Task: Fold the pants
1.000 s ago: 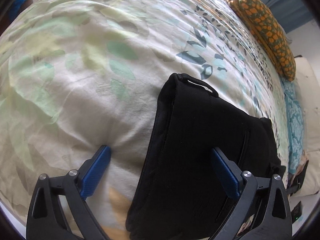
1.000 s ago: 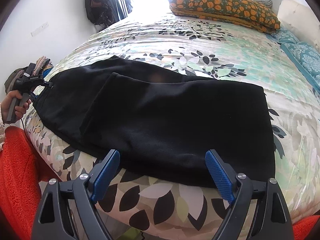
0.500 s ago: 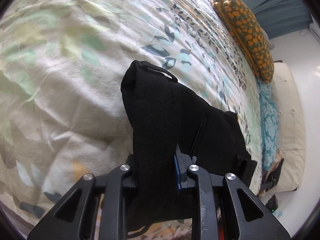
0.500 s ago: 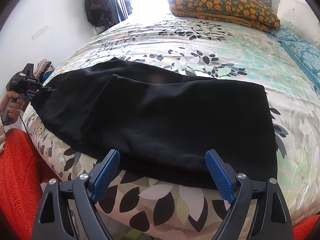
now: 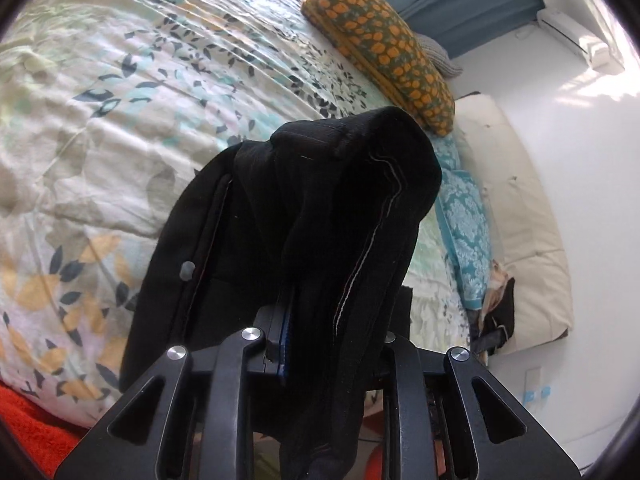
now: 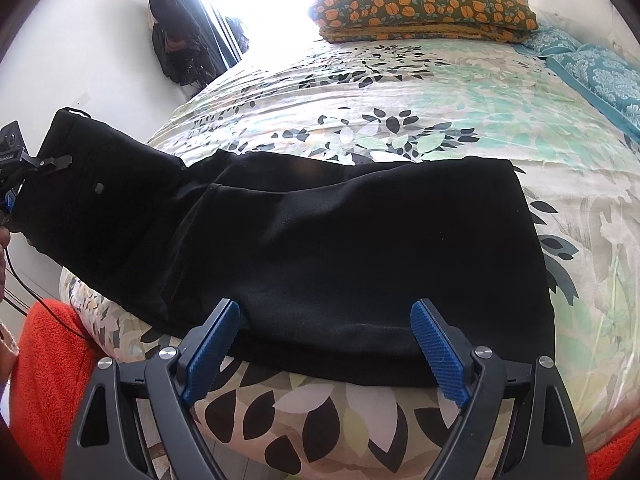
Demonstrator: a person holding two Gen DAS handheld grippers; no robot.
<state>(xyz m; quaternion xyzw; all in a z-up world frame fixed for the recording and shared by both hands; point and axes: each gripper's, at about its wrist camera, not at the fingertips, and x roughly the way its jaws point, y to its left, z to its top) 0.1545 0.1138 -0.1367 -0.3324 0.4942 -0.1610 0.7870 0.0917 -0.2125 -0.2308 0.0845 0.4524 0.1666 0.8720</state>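
The left gripper (image 5: 316, 340) pinches the waist end of the black pants (image 6: 360, 248), lifted off the bed (image 6: 440, 112). Only the right wrist view shows the legs lying flat near the bed's edge. The right gripper (image 6: 324, 344) hangs wide open, holding nothing.

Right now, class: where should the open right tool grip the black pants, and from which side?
Grip the pants at the flat near hem edge between the right tool's fingers, coming in low from the bedside: that edge overhangs the bedspread, so a finger can probably slip beneath.
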